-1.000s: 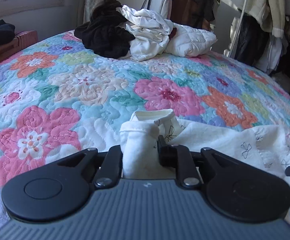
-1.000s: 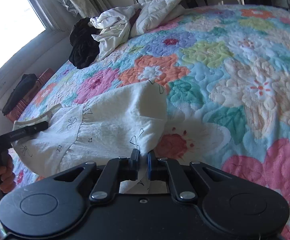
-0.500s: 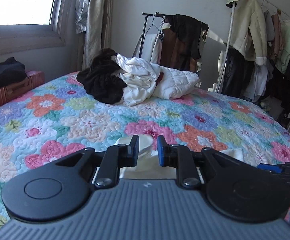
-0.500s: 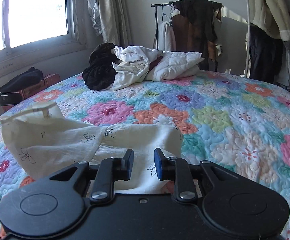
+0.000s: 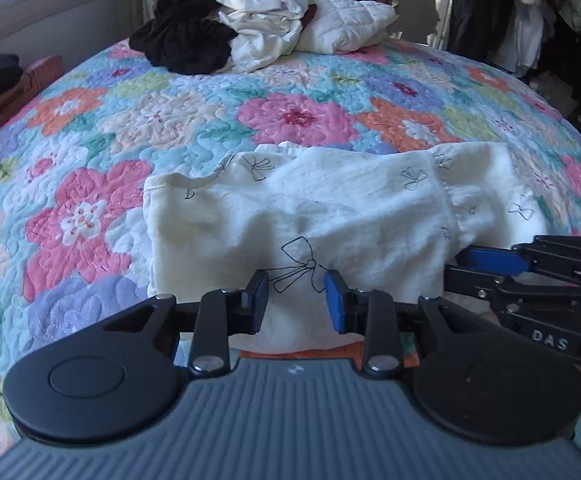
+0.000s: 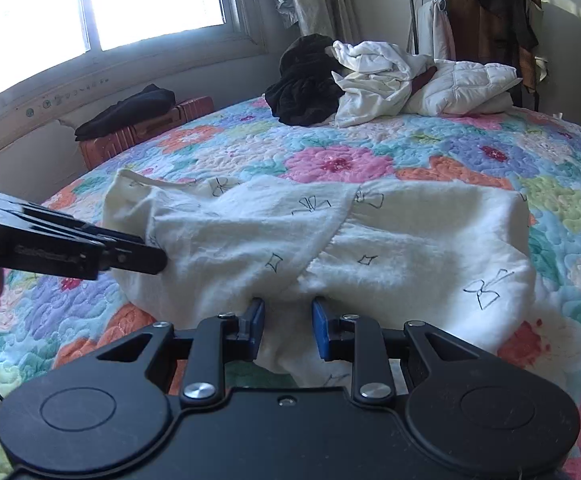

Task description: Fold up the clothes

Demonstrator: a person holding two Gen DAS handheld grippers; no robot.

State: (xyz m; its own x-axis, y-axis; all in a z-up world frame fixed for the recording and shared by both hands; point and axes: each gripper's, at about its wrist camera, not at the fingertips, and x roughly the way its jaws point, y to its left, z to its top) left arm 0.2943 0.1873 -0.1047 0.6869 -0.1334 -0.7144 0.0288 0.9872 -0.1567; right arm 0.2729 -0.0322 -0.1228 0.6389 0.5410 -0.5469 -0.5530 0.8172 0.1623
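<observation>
Both grippers are now sitting low over the bed again, having dipped from the raised, room-facing pose of half a second ago, and the cloth they were pinching a second ago is lying free. I am holding my left gripper point(image 5: 296, 294) with its fingers parted around nothing, just at the near hem of the cream cotton garment printed with small black bows point(image 5: 330, 216). My right gripper point(image 6: 288, 326) is likewise spread and empty, its blue pads hovering at the garment's near edge, where two layers are crossing.

I am judging that one fold is just laid down and I am lining up for the next grab. That move is calling for both sets of fingers to close on the near hem, well apart from each other, and carry it away from me across the piece.

The garment is lying folded and rumpled on the pastel floral quilted bedspread point(image 5: 162, 112), roughly oblong, with a seamed edge at its left. It is looking thin and limp, though the far edge is hard for me to read.
</observation>
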